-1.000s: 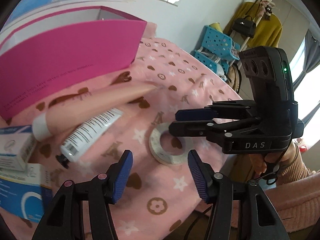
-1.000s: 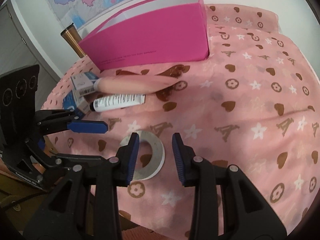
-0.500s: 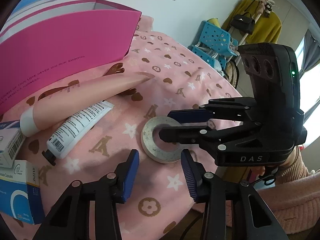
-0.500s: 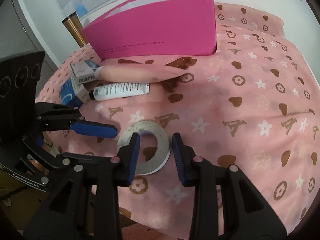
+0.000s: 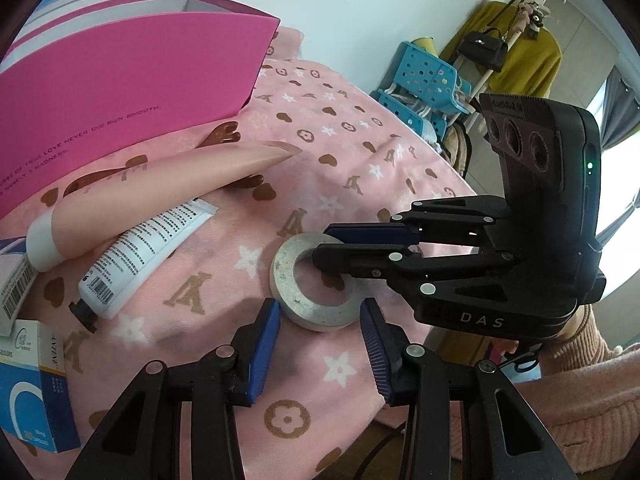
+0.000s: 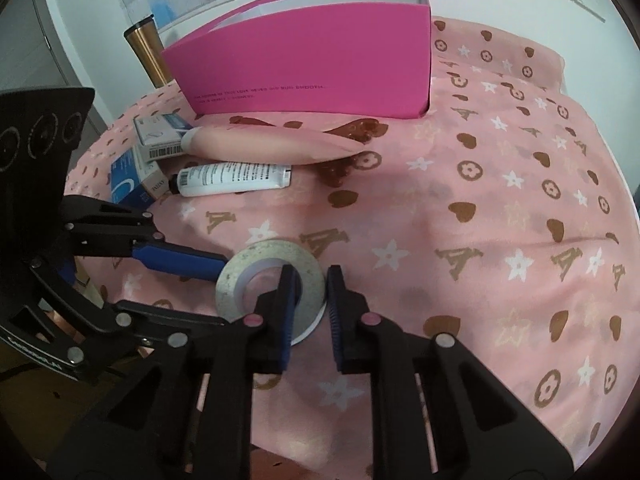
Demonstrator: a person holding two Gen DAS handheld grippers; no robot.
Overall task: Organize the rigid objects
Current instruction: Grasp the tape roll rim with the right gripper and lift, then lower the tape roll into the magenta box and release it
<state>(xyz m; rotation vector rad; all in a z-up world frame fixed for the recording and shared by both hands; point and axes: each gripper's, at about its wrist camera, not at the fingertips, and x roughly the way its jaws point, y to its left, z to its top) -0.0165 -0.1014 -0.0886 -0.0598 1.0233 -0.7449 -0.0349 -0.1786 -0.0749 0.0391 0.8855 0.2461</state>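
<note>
A grey-white tape roll (image 5: 298, 309) lies flat on the pink cloth; it also shows in the right wrist view (image 6: 310, 276). My right gripper (image 6: 311, 286) straddles the roll's right wall, one finger in the hole and one outside, the jaws narrow with a small gap still showing. My left gripper (image 5: 320, 322) is open, its pads either side of the roll's near edge. A pink tube (image 5: 160, 184), a white tube (image 5: 148, 248) and small boxes (image 5: 32, 388) lie to the left. A magenta box (image 5: 120, 80) stands at the back.
A copper tumbler (image 6: 146, 54) stands behind the magenta box (image 6: 312, 72). The pink cloth (image 6: 500, 200) spreads to the right. The table edge runs just below both grippers. A blue crate and a coat rack stand off the table at the right.
Both grippers have moved in on the tape roll. My right gripper's jaws have narrowed across the roll's wall. My left gripper has come closer to the roll's near edge.
</note>
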